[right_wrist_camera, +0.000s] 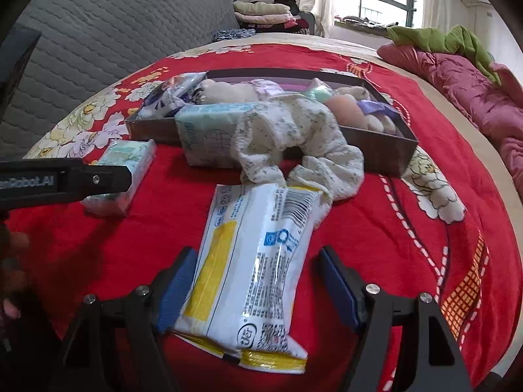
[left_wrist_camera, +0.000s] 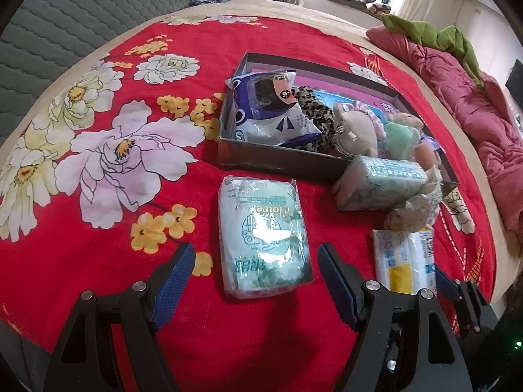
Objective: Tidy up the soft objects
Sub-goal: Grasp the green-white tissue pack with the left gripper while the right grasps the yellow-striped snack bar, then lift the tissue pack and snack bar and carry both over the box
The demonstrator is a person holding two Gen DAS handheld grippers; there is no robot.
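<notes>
My left gripper (left_wrist_camera: 256, 256) is open, its blue pads on either side of a pale green tissue pack (left_wrist_camera: 263, 238) lying on the red bedspread. My right gripper (right_wrist_camera: 256, 261) is open around a white and yellow wipes pack (right_wrist_camera: 255, 261) that lies flat between its jaws. A shallow dark box (left_wrist_camera: 278, 160) behind holds a blue-white bag (left_wrist_camera: 271, 111), a leopard-print cloth (left_wrist_camera: 317, 111) and plush toys (left_wrist_camera: 356, 127). A second tissue pack (right_wrist_camera: 209, 137) leans on the box front. A cream floral scrunchie (right_wrist_camera: 294, 143) lies by it.
The red floral bedspread (left_wrist_camera: 114, 130) covers the bed. A pink quilt (right_wrist_camera: 474, 88) with a green cloth (right_wrist_camera: 438, 39) lies along the right side. A grey quilted headboard (right_wrist_camera: 98, 39) is at the left. Folded clothes (right_wrist_camera: 261, 13) are stacked at the back.
</notes>
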